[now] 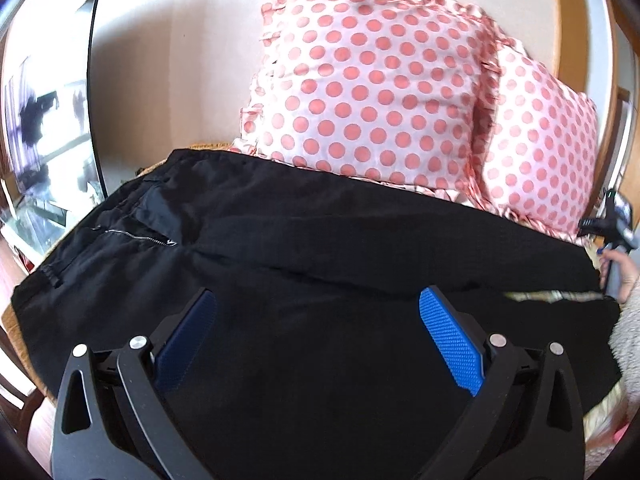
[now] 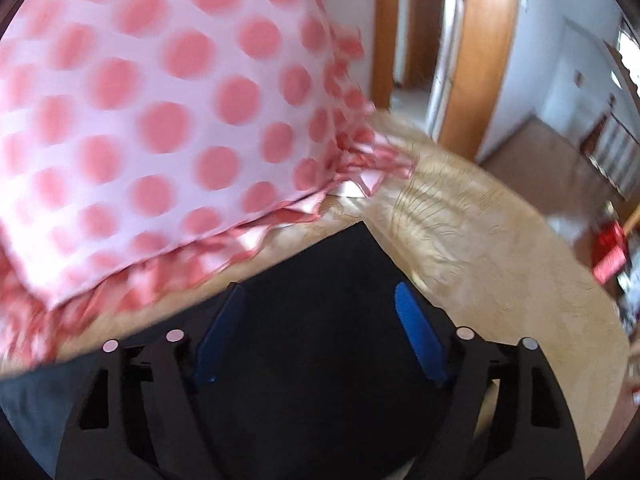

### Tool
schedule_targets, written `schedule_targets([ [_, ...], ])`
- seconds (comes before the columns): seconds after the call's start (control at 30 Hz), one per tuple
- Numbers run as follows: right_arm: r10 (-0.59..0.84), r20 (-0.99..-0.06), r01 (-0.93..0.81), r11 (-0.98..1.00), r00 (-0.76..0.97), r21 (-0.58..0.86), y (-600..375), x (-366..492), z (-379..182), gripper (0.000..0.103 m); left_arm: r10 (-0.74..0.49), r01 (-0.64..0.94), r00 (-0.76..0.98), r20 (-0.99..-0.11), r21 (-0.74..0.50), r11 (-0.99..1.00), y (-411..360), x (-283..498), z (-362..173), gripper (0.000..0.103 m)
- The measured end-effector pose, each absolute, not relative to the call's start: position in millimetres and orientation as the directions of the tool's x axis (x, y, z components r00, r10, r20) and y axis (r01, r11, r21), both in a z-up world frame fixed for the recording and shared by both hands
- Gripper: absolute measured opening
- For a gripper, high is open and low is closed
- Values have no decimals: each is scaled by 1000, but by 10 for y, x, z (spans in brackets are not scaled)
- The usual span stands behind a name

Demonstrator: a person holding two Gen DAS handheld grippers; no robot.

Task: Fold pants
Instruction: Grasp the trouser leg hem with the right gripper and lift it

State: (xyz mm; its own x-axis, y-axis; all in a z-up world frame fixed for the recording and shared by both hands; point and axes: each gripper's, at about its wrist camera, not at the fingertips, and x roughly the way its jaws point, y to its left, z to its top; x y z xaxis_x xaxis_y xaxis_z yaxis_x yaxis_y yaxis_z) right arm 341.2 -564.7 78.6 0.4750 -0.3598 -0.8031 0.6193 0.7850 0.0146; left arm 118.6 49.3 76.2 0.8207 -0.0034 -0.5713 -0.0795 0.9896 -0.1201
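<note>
Black pants [image 1: 320,240] lie spread flat across a bed, waistband and zipper [image 1: 136,236] to the left, legs running right. My left gripper [image 1: 318,300] is open and empty, hovering over the middle of the pants. The right gripper shows at the far right of the left wrist view [image 1: 612,224], near the leg ends. In the right wrist view, my right gripper [image 2: 320,294] is open and empty above a leg end of the pants [image 2: 320,272]; this view is blurred.
Two pink polka-dot pillows [image 1: 368,80] [image 1: 544,148] stand against the wall behind the pants; one fills the upper left of the right wrist view [image 2: 140,120]. A tan bed cover [image 2: 480,248] lies under the pants. A doorway with wooden frame [image 2: 476,60] is beyond.
</note>
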Motion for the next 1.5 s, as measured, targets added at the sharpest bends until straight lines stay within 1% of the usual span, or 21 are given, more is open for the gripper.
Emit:
schedule_targets([
  [0.07,-354,-833,671,741,425,27,-5819,3593,626,70,-10,-83,819,-574,-134,987,516,1244,765,101],
  [0.13,-355,-846,704,710,398,33,-5913,3710,537,70,-15,-82,820,-572,-143,986,535,1310,781,101],
  [0.23,-429,-834,720,691,345,-58,-5923,3887,482,70,-11,-81,824,-567,-136,987,525,1395,787,101],
  [0.37,-454,-837,737,669,305,-94,-5930,4010,380,71,-18,-73,812,-583,-133,988,487,1493,728,101],
  [0.43,-486,-819,731,671,305,-126,-5892,4009,373,71,-21,-71,806,-592,-131,989,476,1513,697,101],
  [0.47,-504,-809,728,670,302,-146,-5856,3988,373,67,-21,-70,804,-594,-130,989,469,1515,687,101],
  [0.5,-517,-803,727,667,298,-160,-5821,3954,375,56,-22,-69,804,-594,-130,989,472,1518,687,101],
  [0.53,-515,-803,727,669,301,-157,-5758,3908,389,48,-23,-68,804,-594,-131,989,474,1514,691,101],
  [0.57,-515,-803,730,666,301,-154,-5740,3871,393,35,-23,-69,806,-592,-133,989,475,1507,696,101],
  [0.6,-521,-801,732,662,294,-161,-5724,3841,414,24,-26,-68,807,-590,-137,988,483,1498,704,101],
  [0.63,-528,-796,731,661,294,-169,-5664,3763,452,21,-29,-66,808,-588,-139,988,486,1484,711,101],
  [0.67,-521,-796,727,669,309,-156,-5677,3742,453,14,-28,-67,810,-586,-140,988,494,1465,717,101],
  [0.7,-507,-797,723,678,328,-134,-5684,3694,468,9,-26,-69,810,-586,-139,988,499,1453,722,101],
  [0.73,-473,-802,717,692,366,-81,-5717,3627,483,6,-25,-70,811,-585,-138,988,507,1437,727,101],
  [0.83,-411,-783,704,709,466,46,-5786,3397,605,4,-19,-77,815,-579,-141,987,545,1364,751,101],
  [0.97,-369,-695,633,758,617,160,-5764,2981,959,3,-12,-81,827,-561,-141,987,587,1250,794,101],
  [1.13,-286,-609,536,798,740,275,-5596,2297,1232,3,-19,-72,839,-543,-145,987,603,1099,823,101],
  [1.27,-216,-559,461,817,800,345,-5443,1668,1247,3,-21,-67,847,-532,-146,987,612,984,827,101],
  [1.37,-164,-556,431,813,815,391,-5435,1266,1069,3,-16,-69,850,-526,-142,987,613,929,819,101],
  [1.43,-141,-578,436,800,804,413,-5383,1012,927,3,-13,-71,851,-525,-141,988,613,899,810,101],
  [1.5,-129,-622,472,773,772,424,-5398,828,714,3,-10,-72,849,-528,-136,988,616,892,802,101],
])
